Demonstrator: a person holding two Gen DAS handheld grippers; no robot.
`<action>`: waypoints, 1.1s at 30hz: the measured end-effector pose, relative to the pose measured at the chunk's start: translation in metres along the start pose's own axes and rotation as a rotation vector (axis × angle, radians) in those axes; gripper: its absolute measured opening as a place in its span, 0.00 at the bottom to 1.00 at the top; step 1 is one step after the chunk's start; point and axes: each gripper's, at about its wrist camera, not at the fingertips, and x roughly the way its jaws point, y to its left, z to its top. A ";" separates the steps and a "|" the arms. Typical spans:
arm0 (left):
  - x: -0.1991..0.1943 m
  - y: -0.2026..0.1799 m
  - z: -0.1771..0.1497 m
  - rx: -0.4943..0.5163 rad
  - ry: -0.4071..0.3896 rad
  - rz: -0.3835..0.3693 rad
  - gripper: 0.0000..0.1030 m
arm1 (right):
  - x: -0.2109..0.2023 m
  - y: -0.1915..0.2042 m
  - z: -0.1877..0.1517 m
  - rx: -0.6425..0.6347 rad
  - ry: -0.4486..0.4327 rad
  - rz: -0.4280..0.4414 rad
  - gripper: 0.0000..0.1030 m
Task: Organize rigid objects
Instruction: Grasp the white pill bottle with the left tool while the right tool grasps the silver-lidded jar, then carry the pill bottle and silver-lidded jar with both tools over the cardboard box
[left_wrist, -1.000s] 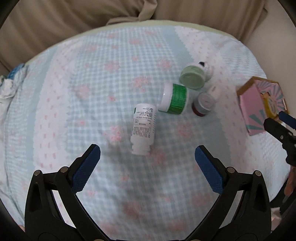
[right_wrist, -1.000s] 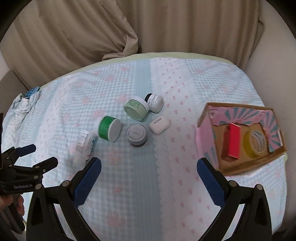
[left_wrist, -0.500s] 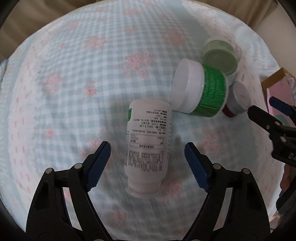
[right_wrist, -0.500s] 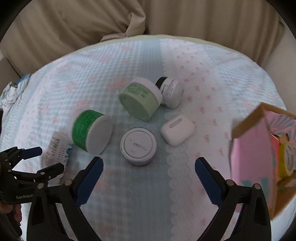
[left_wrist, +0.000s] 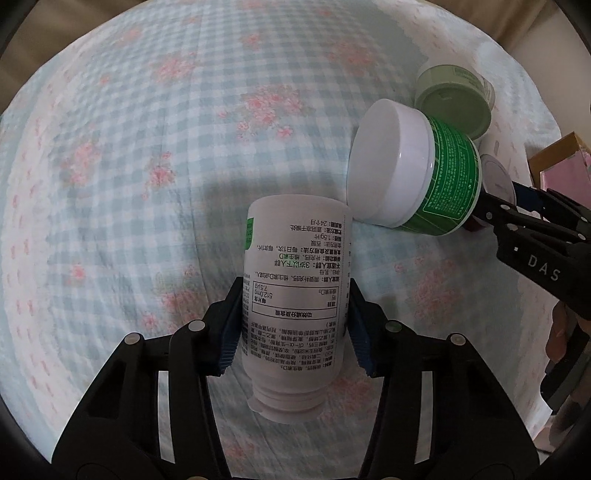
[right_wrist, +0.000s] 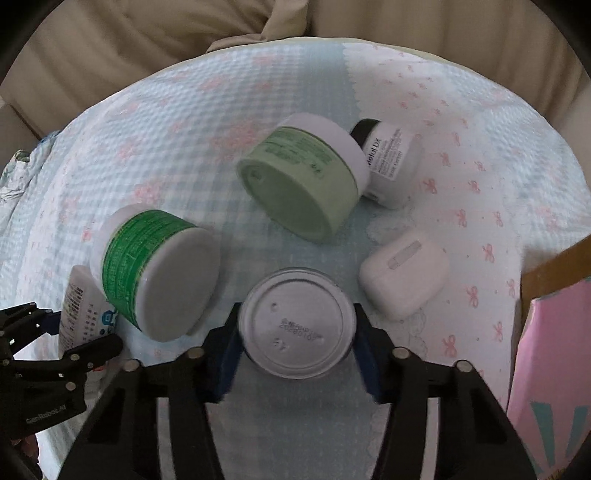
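Observation:
My left gripper (left_wrist: 293, 328) is shut on a white pill bottle (left_wrist: 295, 295) that lies on the checked cloth, cap toward me. My right gripper (right_wrist: 297, 345) is shut on a grey-lidded jar (right_wrist: 297, 325), one pad on each side. A green-labelled tub with a white lid (right_wrist: 159, 273) lies on its side between the two; it also shows in the left wrist view (left_wrist: 413, 173). A pale green jar (right_wrist: 303, 181), a small white bottle with a black cap (right_wrist: 391, 162) and a white earbud case (right_wrist: 404, 277) lie behind the grey jar.
A pink cardboard box (right_wrist: 550, 369) stands at the right edge of the right wrist view. The round table wears a blue checked cloth (right_wrist: 166, 129) with beige upholstery behind it. A crumpled cloth (right_wrist: 14, 177) lies at the far left.
Both grippers moved forward and down and closed: the left onto the white pill bottle, the right onto the grey-lidded jar. Both were open a second ago.

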 end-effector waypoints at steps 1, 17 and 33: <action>0.000 0.000 0.000 -0.001 -0.002 -0.002 0.46 | 0.000 0.002 0.000 -0.008 0.000 -0.008 0.49; -0.043 0.023 -0.008 -0.019 -0.085 -0.004 0.45 | -0.019 0.001 -0.006 -0.002 -0.019 0.001 0.48; -0.175 -0.029 -0.035 0.031 -0.174 -0.043 0.45 | -0.148 0.011 -0.025 -0.019 -0.065 0.025 0.48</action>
